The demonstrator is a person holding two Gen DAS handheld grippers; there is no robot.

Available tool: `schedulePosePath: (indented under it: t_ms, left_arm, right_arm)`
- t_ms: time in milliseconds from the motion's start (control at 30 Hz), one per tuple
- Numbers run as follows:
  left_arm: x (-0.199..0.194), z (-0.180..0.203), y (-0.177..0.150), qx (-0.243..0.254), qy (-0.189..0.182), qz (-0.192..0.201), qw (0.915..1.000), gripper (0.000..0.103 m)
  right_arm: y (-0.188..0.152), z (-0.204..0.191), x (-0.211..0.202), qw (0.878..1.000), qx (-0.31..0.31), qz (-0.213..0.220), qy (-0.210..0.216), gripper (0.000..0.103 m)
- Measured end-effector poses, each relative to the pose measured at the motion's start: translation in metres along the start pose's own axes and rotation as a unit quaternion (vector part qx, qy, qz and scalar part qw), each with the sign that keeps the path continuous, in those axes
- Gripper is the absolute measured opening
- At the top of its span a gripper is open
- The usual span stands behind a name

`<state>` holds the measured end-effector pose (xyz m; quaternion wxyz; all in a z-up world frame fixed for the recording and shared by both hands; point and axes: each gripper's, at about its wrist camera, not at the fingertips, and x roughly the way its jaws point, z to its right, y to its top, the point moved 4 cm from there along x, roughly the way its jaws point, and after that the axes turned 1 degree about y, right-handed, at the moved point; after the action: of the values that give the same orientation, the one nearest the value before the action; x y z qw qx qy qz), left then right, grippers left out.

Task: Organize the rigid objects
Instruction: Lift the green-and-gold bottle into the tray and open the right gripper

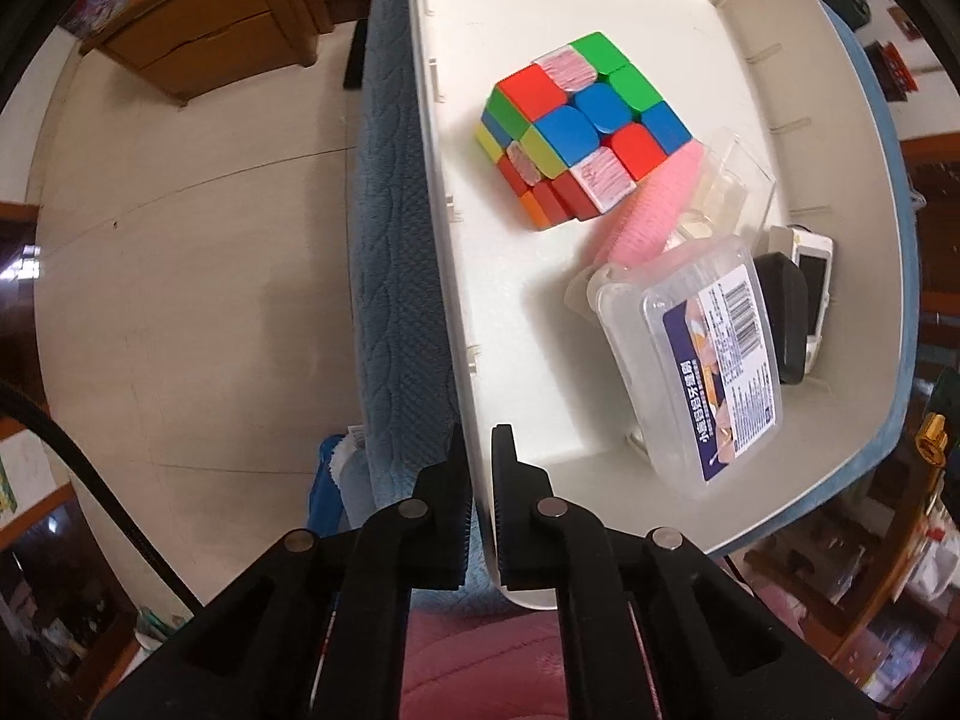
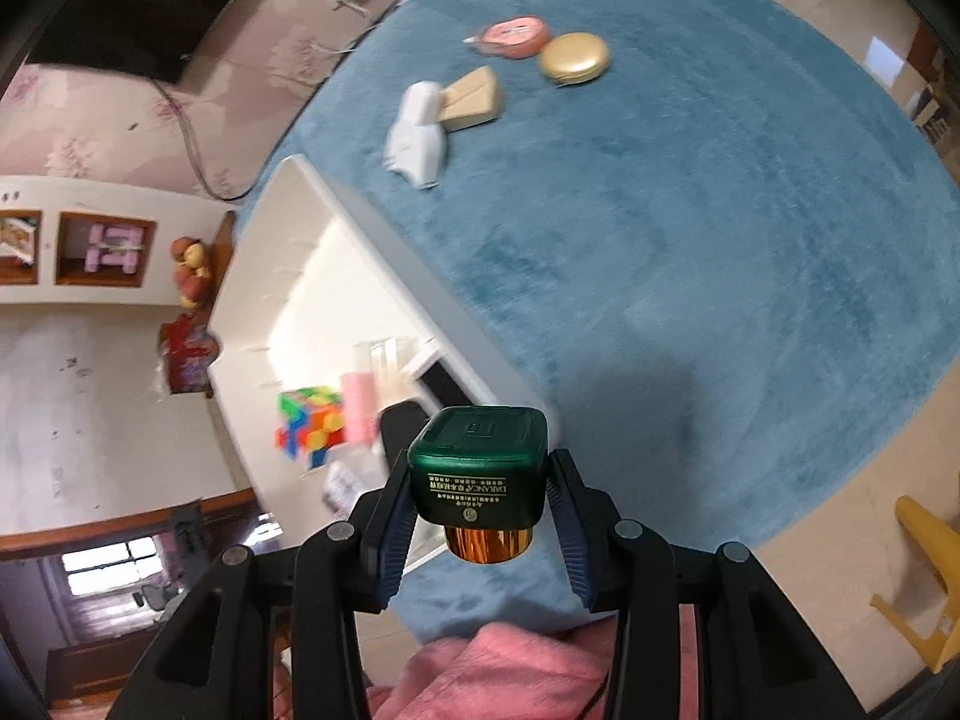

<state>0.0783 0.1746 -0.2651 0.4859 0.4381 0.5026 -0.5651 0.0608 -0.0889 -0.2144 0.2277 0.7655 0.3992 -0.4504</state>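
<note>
left gripper (image 1: 478,450): clamped on the near wall of the white bin (image 1: 456,324), one finger outside and one inside, pads pinched right up against the plastic

right gripper (image 2: 480,483): holding a dark green bottle (image 2: 480,468) with a gold cap, bottom end facing away from the camera; both pads press its sides. It hangs over the bin's near corner

bin contents, left view: one scrambled puzzle cube (image 1: 579,132), one pink brush-looking thing (image 1: 645,213) lying against the cube, one open clear case (image 1: 729,180) behind it, one lidded clear plastic box (image 1: 699,354) with a barcode label, one black pouch-ish item (image 1: 783,312), and one white phone-like gadget (image 1: 810,282) leaning on the far wall. Six things, mostly bunched on the right side, so the left half of the bin floor is bare

still out on the blue blanket (image 2: 690,240): one pink round tin (image 2: 516,36), one gold round compact (image 2: 574,57) just beside it, one tan wedge-shaped piece (image 2: 474,97), and one white lumpy item (image 2: 418,135) touching the wedge. Four things, well apart from the bin

in the way: nothing lies between the bottle and the bin opening that I can see; the crowded corner with the black item sits right under it though

other stuff: pink quilt (image 2: 510,672) at the bottom of both views, wooden drawers (image 1: 198,18) across the pale floor, yellow plastic chair leg (image 2: 930,564) at the edge

blur: the right view is smeared, so small labels are unreadable
</note>
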Motion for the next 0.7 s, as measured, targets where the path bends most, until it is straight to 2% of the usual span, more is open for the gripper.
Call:
schedulePosePath:
  t_ms: [300,567,700]
  left_arm:
    - [-0.002,-0.005,0.000,0.027,-0.010,-0.003,0.9996,0.007]
    - [0.000,-0.003,0.003,0.038,-0.012,-0.009,0.9992,0.008]
    - [0.000,-0.004,0.004,0.036,-0.013,-0.011,0.9992,0.008]
  right_arm:
    - [-0.022,-0.037,0.003,0.999,-0.033,-0.003,0.004,0.043]
    - [-0.023,-0.038,0.003,1.000,-0.023,-0.002,-0.001,0.047]
    - [-0.021,-0.039,-0.002,1.000,-0.025,0.007,0.010,0.049]
